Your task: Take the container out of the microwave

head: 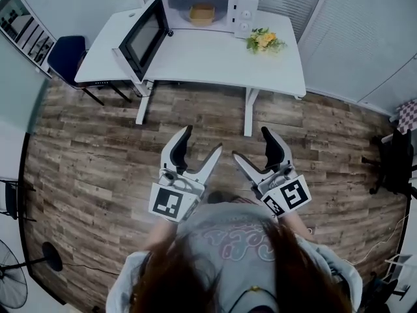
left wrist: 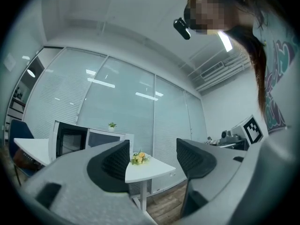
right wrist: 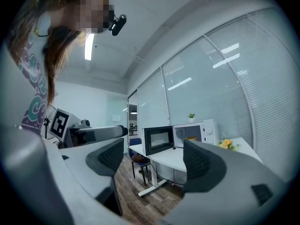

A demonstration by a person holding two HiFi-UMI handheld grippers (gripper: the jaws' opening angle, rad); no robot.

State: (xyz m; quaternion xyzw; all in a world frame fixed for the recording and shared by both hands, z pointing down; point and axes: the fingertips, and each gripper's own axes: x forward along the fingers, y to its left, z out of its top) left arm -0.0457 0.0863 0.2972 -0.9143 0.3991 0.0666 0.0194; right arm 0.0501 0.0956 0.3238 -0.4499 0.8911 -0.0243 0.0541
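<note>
**Operator:** What do you log on the left side?

**Inspector:** A blue chair stands at the left end of the white table. Beside it, the microwave door stands wide open, swung out over the table's left part.

**Operator:** And the container?

**Inspector:** The container, tan in colour, sits inside the microwave. It is in plain sight through the open front. The microwave stands at the back of the table. Just right of it, yellow flowers rest on the tabletop.

**Operator:** My tongs?

**Inspector:** You hold both low in front of your body, over the wooden floor, well apart from the table.
- **Left:** Your left gripper has its jaws spread with nothing between them. Its own view shows only the table corner and the flowers far beyond the gap.
- **Right:** Your right gripper is likewise spread and empty. Its own view looks past the jaws at the microwave and its open door.

The two sit near each other without touching, tips pointing toward the table.

**Operator:** Far right?

**Inspector:** A black chair at the room's right edge.
</note>
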